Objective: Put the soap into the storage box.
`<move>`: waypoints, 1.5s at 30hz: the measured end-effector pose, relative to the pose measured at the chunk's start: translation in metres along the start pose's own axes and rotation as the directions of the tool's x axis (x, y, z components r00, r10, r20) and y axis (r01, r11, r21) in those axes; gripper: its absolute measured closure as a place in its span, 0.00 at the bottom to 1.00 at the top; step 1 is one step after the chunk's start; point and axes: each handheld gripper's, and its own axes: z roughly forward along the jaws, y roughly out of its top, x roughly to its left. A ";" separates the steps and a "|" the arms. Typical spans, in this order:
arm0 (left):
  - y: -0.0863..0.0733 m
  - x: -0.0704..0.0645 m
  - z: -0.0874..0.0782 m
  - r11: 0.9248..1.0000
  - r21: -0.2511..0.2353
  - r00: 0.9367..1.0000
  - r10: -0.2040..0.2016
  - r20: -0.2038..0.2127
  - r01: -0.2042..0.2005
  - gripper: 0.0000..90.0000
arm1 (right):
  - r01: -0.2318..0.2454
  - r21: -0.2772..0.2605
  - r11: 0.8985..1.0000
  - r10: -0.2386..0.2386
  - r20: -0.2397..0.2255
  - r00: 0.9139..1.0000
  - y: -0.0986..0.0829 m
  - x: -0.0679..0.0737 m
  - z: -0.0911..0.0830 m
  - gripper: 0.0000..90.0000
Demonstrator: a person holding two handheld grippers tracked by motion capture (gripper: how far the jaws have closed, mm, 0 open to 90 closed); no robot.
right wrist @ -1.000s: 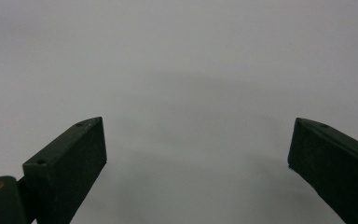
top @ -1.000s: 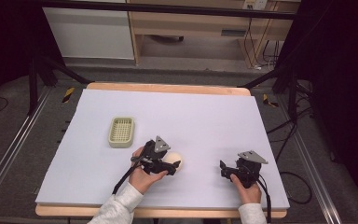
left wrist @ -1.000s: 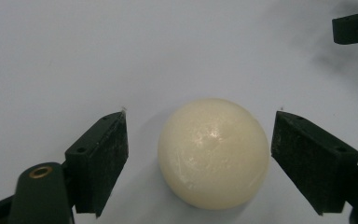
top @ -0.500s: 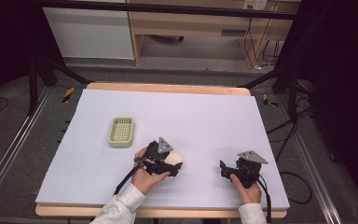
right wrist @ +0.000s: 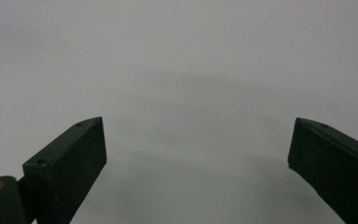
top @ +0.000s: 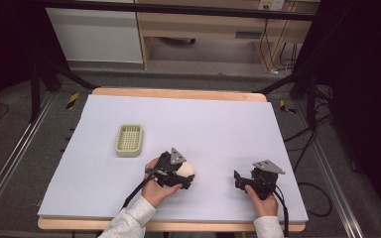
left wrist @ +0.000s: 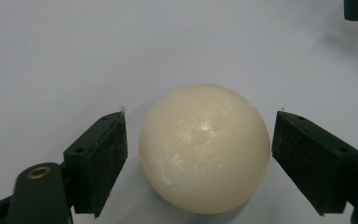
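Your high view is evenly lit over the pale table (top: 218,124), while the frame's right and upper-left edges fall into darkness. In your left gripper view the cream ball (left wrist: 204,148) is sharp, with a small glare spot near its centre. Your right gripper view shows soft, diffuse shadows.

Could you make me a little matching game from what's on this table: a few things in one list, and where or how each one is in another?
Things:
1. cream ball
2. basket
3. left gripper
4. right gripper

States:
A. open over bare table
B. empty, far left on the table
C. lies between two black jaws
D. open, jaws on either side of the ball

Pairs: 1-C, 2-B, 3-D, 4-A
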 end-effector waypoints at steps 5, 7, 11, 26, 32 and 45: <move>-0.001 -0.001 0.002 1.000 0.007 1.000 0.005 -0.003 -0.005 0.21 | 0.001 -0.001 1.000 -0.001 0.001 1.000 0.000 0.000 0.000 0.05; -0.002 -0.001 0.003 1.000 0.010 1.000 0.004 -0.002 -0.004 0.22 | 0.001 -0.001 1.000 -0.001 0.001 1.000 0.000 0.000 0.000 0.05; -0.003 -0.001 0.005 1.000 0.017 1.000 0.006 0.001 -0.006 0.23 | 0.001 -0.002 1.000 -0.001 0.000 1.000 0.000 0.000 0.000 0.05; -0.004 -0.001 0.011 0.999 0.031 1.000 0.008 0.004 -0.008 0.26 | 0.000 -0.002 1.000 0.000 0.000 1.000 0.000 0.000 0.000 0.05; -0.004 -0.001 0.012 0.999 0.032 1.000 0.006 0.003 -0.006 0.26 | 0.001 -0.001 1.000 -0.001 0.000 1.000 0.000 0.000 0.000 0.05; -0.005 -0.001 0.015 0.999 0.035 1.000 0.007 -0.006 -0.007 0.27 | 0.000 -0.001 1.000 0.000 0.001 1.000 0.000 0.001 0.000 0.05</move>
